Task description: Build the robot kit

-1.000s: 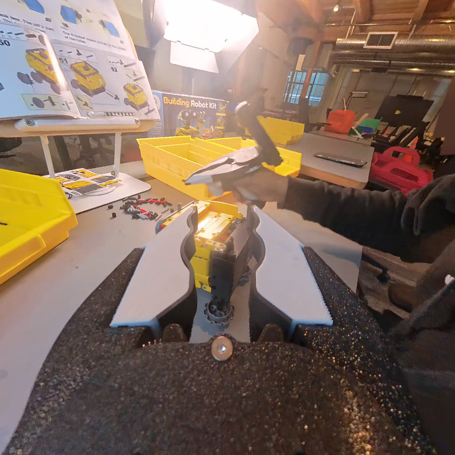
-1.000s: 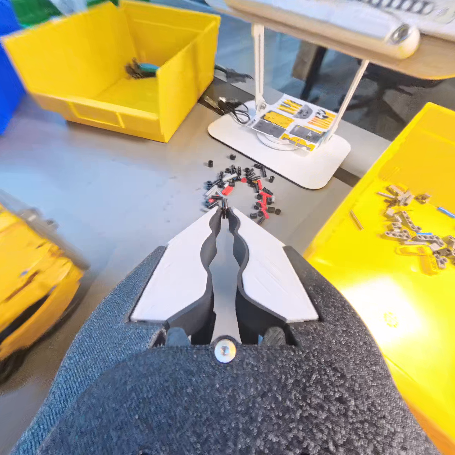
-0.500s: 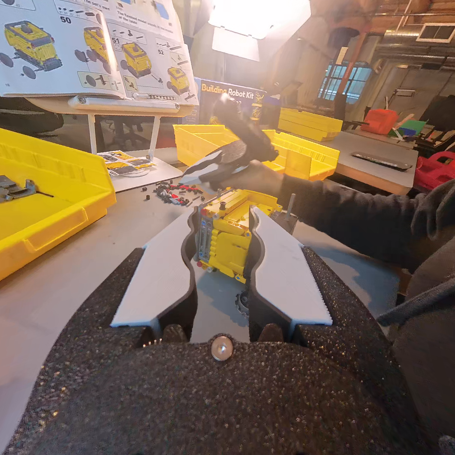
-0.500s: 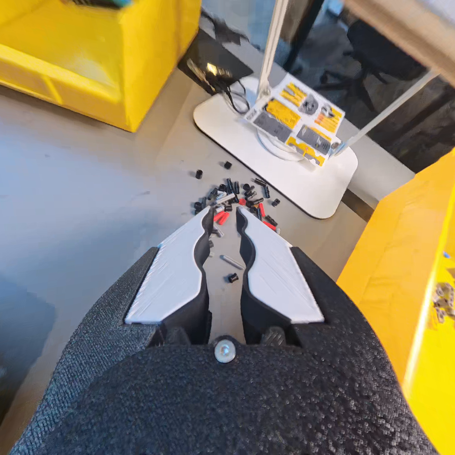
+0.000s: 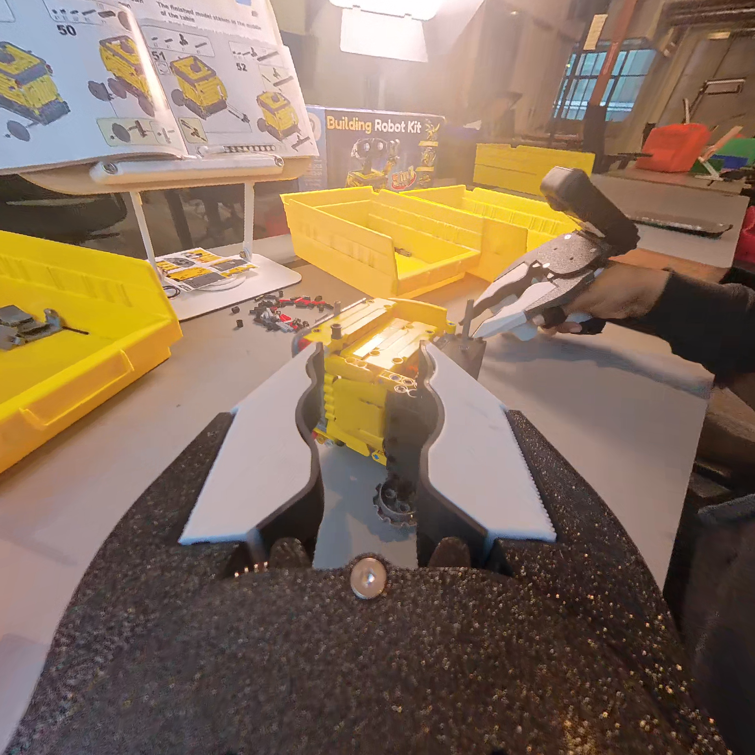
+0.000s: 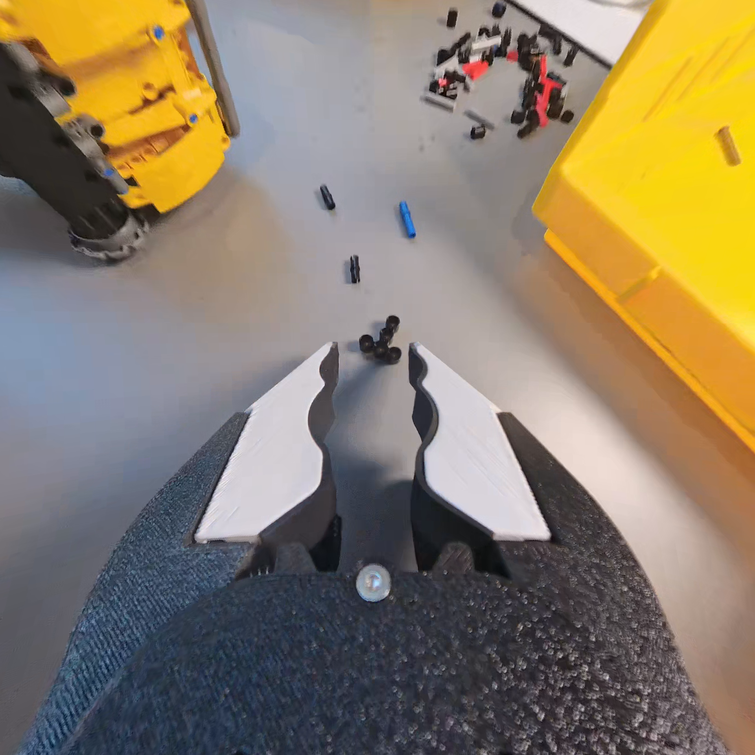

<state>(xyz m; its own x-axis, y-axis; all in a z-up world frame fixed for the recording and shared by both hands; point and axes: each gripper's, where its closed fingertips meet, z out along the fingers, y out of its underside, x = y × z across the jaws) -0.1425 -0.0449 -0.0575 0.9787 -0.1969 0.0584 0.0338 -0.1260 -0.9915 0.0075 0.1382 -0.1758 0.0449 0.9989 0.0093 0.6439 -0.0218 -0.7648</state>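
My left gripper is shut on a yellow and black brick-built model that rests on the grey table. A black gear hangs under the model between the fingers. My right gripper is open and empty, low over the table. A small black connector piece lies just ahead of its tips. In the left wrist view the right gripper, held by a hand, is beside the model's far right corner. The model also shows in the right wrist view.
Two black pins and a blue pin lie ahead. A pile of small black and red parts lies beyond. Yellow bins stand left, behind and right. An instruction booklet rests on a stand. The gap from one gripper's tips to the other's is roughly 25 centimeters.
My right gripper has pulled back from the pile of small parts, swung to the model's right side and opened wider. The left gripper has kept hold of the model, which has turned slightly.
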